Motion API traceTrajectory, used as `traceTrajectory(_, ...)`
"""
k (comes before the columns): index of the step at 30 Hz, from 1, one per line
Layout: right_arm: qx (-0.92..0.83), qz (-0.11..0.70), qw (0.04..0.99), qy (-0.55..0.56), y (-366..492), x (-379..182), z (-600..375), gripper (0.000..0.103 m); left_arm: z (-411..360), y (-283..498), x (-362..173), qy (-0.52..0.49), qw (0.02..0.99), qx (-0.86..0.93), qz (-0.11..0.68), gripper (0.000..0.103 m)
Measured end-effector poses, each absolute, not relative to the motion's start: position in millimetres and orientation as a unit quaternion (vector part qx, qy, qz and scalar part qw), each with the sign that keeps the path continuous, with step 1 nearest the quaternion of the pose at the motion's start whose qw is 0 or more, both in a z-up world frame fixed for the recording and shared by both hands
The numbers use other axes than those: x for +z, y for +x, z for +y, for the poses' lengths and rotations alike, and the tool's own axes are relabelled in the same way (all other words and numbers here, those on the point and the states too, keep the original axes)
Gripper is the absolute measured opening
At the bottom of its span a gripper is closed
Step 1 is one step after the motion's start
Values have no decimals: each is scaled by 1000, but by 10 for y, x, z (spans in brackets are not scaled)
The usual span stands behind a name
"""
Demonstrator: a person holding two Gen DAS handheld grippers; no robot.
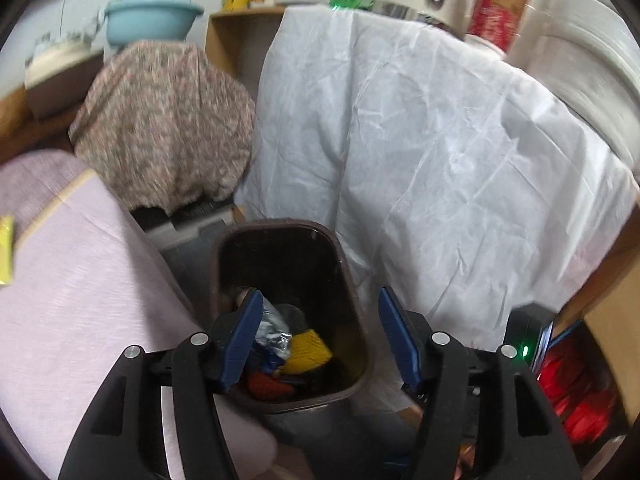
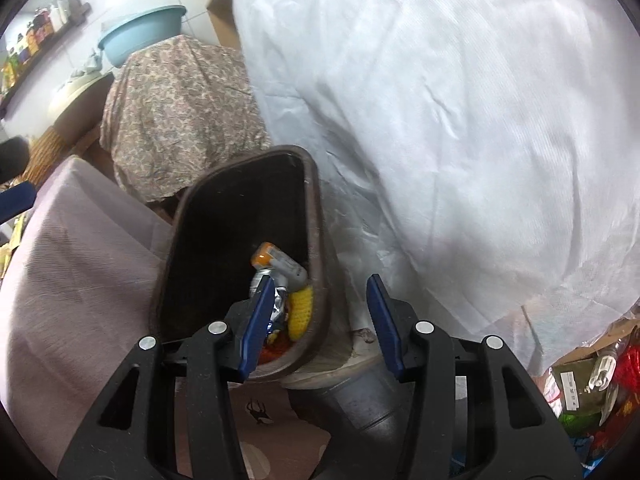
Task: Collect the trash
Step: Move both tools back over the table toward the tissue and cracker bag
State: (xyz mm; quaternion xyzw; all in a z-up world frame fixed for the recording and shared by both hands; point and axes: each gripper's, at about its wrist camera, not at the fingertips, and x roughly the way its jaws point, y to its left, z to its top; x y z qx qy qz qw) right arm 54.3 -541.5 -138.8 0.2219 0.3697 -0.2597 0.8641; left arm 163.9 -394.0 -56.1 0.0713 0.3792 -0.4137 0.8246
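The right gripper (image 2: 320, 322) hangs with jaws apart and nothing between them, above the near rim of a dark brown bin (image 2: 308, 216). Inside lie a yellow wrapper (image 2: 301, 312), crumpled foil (image 2: 280, 300) and an orange-capped tube (image 2: 276, 264).

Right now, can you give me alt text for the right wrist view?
The open right gripper hangs empty above a dark brown plastic bin holding a yellow knitted piece, crumpled foil wrapper and an orange-capped tube. White sheeting drapes behind.
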Motion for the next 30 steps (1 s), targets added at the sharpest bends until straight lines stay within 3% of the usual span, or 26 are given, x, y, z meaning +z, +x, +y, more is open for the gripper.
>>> traceTrajectory(5, -241, 363, 876, 209, 603, -1210, -5253, 52, -3638, 1525, -363, 91, 846, -402, 339, 70)
traceTrajectory(7, -235, 354, 882, 204, 626, -1113, -5182, 67, -3512, 1511, -308, 97, 852, -396, 329, 73)
traceTrajectory(25, -38, 351, 926, 135, 1455, -387, -4071, 69, -2127, 1950, -349, 120, 899, -258, 333, 77)
traceTrajectory(30, 19, 367, 924, 106, 1719, -340, -3686, 69, -1562, 2259, -412, 115, 913, -182, 345, 70)
